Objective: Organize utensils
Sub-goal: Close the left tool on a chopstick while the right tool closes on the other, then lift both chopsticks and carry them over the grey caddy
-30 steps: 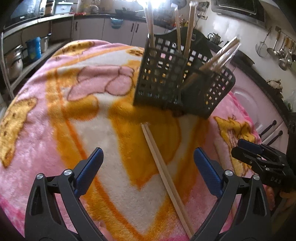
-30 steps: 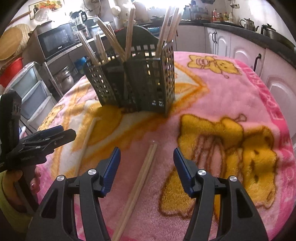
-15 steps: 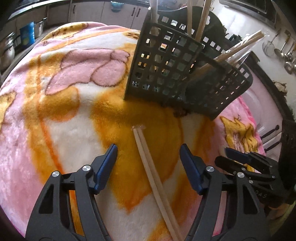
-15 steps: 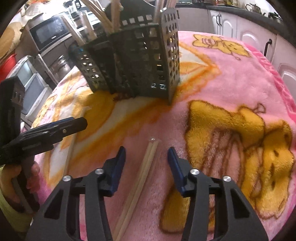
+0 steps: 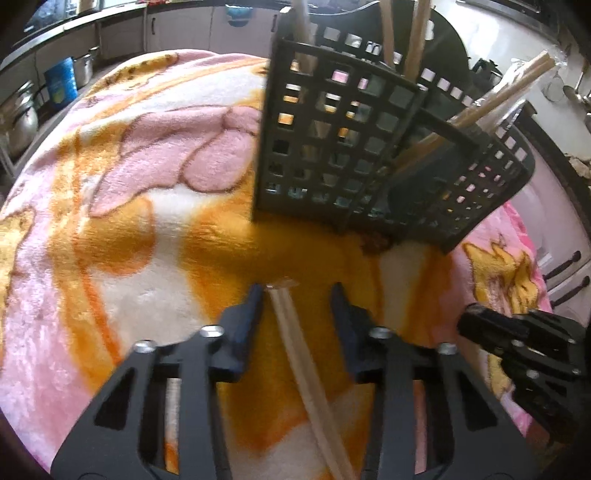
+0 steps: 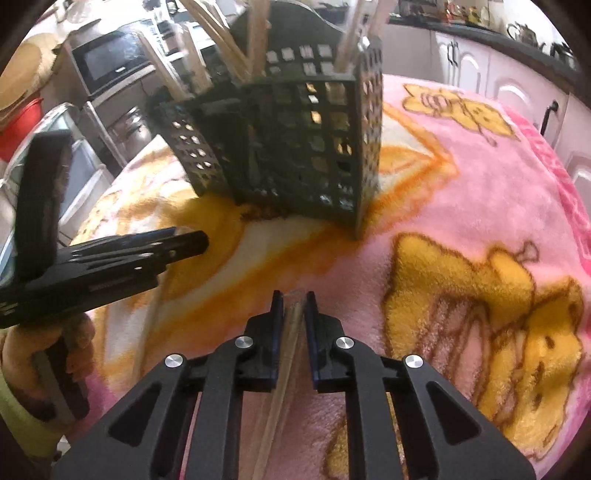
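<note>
The wrapped chopsticks (image 6: 284, 354) run off the bottom edge; the pads' contact looks unclear.

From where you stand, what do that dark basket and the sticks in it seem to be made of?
Basket: looks like moulded plastic, dark grey and matt, with a regular grid of square holes. Sticks: probably pale wood or bamboo, plain and unvarnished-looking; some seem wrapped in clear film.

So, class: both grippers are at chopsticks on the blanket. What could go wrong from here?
The left gripper, jaws just closing, is not clamped: the left chopstick pair sits off-centre between them and could skew. The right gripper, also just closing, pinches the right chopstick pair at its tip, so the long tail may sag and snag the basket.
</note>
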`<state>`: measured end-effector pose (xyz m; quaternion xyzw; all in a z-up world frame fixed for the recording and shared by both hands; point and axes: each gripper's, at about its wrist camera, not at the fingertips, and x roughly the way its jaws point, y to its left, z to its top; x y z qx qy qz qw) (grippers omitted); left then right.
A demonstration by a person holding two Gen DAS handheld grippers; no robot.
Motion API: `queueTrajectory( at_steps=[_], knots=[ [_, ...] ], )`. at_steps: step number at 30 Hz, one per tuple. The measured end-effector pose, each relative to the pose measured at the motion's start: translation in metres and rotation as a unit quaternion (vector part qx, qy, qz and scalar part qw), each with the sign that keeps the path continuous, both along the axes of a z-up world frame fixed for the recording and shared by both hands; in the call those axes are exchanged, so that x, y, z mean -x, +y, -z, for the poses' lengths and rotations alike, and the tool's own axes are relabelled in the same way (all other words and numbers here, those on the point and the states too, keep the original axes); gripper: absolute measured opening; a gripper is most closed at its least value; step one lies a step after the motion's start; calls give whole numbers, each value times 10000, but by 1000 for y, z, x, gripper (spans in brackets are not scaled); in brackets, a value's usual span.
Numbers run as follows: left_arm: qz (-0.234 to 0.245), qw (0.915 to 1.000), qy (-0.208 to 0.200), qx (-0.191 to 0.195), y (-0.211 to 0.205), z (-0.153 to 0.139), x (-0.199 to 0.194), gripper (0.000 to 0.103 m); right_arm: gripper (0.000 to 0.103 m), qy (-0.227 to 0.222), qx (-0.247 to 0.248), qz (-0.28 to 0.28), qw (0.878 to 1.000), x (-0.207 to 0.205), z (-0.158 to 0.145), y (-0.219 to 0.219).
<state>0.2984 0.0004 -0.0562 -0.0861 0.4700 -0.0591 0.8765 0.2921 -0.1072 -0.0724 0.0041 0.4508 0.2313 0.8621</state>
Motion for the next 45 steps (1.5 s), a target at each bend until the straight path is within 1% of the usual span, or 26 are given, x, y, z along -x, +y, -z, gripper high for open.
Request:
queueTrajectory(
  at_steps=[1,4,7,10,17,22,28,33,45],
  knots=[
    [-33,10000,0,1,3,0,0,10,11,-53,-24,-38,10000,3,-4,1],
    [-48,9998,-14,191,11,-2,2,8,11,-225,-52,-115,9997,10,-14,2],
    [-13,9994,-126,328,18,-7,12,6,11,-340,-113,-174,9992,15,-24,3],
    [30,9988,-257,406,23,-15,24,5,10,-503,-173,-239,9983,22,-36,6],
    [45,9962,-781,394,31,-47,51,5,8,-920,-364,-380,9944,34,-64,15],
    [-15,9930,-1113,393,41,-68,67,5,7,-1088,-400,-478,9921,39,-75,23],
    [-138,9900,-1347,404,45,-81,77,5,7,-1251,-465,-547,9895,44,-86,29],
    [-223,9875,-1501,423,56,-92,85,5,6,-1419,-492,-558,9871,49,-98,33],
    [-189,9813,-1857,474,66,-122,84,5,6,-1853,-581,-355,9803,57,-136,29]
  ],
)
